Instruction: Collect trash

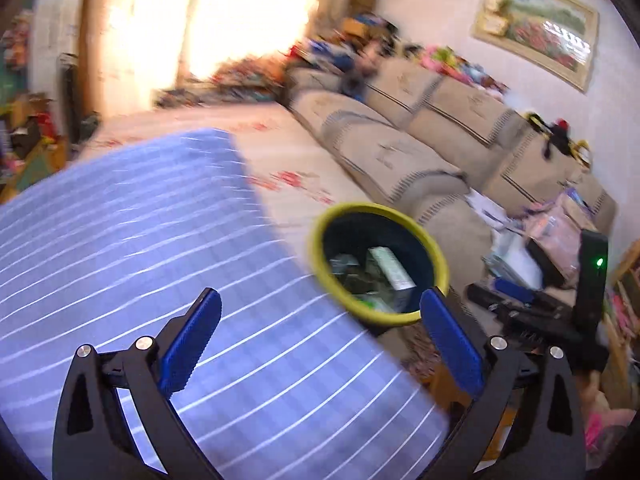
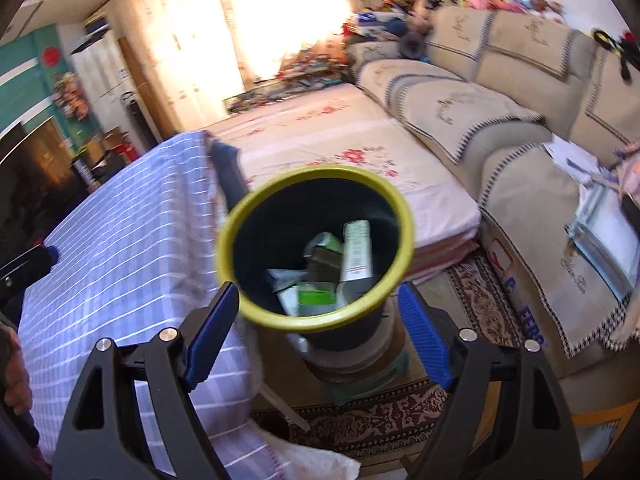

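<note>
A dark bin with a yellow-green rim (image 2: 320, 174) stands on a low stand beside the table, and several green and white boxes (image 2: 356, 252) lie inside it. My right gripper (image 2: 318, 287) hovers just above its near rim, open, with nothing held. In the left wrist view the same bin (image 1: 320, 248) shows past the table's corner. My left gripper (image 1: 320, 296) is wide open and empty over the blue striped tablecloth (image 1: 140, 240). The right gripper's black body (image 1: 592, 280) shows at the right of that view.
The table with the blue striped cloth (image 2: 120, 240) fills the left. Behind the bin lies a floral-sheeted mattress (image 2: 340, 140), with a beige sofa (image 2: 500, 120) to the right holding papers. A patterned rug (image 2: 480, 300) and a white bag (image 2: 316, 464) are on the floor.
</note>
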`<state>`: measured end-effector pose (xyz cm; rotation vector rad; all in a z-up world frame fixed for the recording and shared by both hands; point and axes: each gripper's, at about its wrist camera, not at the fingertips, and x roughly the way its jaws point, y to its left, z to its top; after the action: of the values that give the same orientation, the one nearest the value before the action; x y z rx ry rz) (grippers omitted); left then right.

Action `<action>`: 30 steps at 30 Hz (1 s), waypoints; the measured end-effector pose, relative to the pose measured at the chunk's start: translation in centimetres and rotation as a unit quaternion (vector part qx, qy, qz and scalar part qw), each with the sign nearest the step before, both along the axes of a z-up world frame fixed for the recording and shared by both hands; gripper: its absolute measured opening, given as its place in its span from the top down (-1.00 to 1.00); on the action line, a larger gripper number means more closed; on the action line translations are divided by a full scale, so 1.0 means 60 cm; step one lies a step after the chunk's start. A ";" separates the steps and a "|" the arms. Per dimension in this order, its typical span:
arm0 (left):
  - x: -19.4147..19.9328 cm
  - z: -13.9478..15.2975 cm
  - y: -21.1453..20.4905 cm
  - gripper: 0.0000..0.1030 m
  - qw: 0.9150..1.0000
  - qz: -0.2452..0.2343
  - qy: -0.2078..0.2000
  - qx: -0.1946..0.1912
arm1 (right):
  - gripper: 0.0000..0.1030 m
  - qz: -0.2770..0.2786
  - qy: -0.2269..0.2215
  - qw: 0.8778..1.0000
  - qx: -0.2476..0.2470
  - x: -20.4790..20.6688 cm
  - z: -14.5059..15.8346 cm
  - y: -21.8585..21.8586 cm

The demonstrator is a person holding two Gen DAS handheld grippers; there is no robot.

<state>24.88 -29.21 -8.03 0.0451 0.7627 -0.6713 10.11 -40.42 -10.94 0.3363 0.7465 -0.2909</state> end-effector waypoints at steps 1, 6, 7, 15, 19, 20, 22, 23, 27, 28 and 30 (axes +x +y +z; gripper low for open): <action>-0.014 0.006 0.032 -0.91 1.000 0.021 -0.010 0.005 | -0.58 0.009 -0.003 1.000 -0.005 -0.003 0.007 0.013; -0.095 0.038 0.182 -0.91 0.992 0.109 -0.059 0.007 | -0.69 0.050 -0.026 0.998 -0.036 -0.029 0.047 0.083; -0.109 0.042 0.205 -0.91 0.990 0.127 -0.066 0.010 | -0.70 0.054 -0.031 0.997 -0.041 -0.033 0.054 0.093; -0.244 0.077 0.369 -0.91 0.967 0.228 -0.112 -0.006 | -0.86 0.081 -0.076 0.990 -0.091 -0.095 0.123 0.175; -0.301 0.097 0.402 -0.91 0.962 0.238 -0.132 -0.010 | -0.86 0.087 -0.091 0.987 -0.103 -0.125 0.141 0.195; -0.316 0.103 0.407 -0.91 0.960 0.240 -0.140 -0.012 | -0.86 0.087 -0.095 0.986 -0.105 -0.134 0.145 0.200; -0.335 0.111 0.411 -0.91 0.958 0.243 -0.151 -0.013 | -0.86 0.086 -0.102 0.985 -0.107 -0.151 0.151 0.205; -0.346 0.115 0.413 -0.91 0.958 0.241 -0.154 -0.015 | -0.86 0.085 -0.104 0.985 -0.108 -0.156 0.152 0.207; -0.387 0.118 0.431 -0.91 0.959 0.241 -0.147 -0.035 | -0.86 0.083 -0.111 0.985 -0.107 -0.175 0.156 0.207; -0.391 0.116 0.428 -0.91 0.959 0.242 -0.144 -0.036 | -0.86 0.084 -0.111 0.985 -0.106 -0.178 0.156 0.207; -0.405 0.114 0.428 -0.91 0.959 0.243 -0.142 -0.032 | -0.86 0.085 -0.112 0.985 -0.101 -0.182 0.154 0.208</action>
<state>0.56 -3.50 -1.21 -0.1018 0.4463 -0.2122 -0.82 -27.96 -1.71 0.1080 0.5147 -0.1616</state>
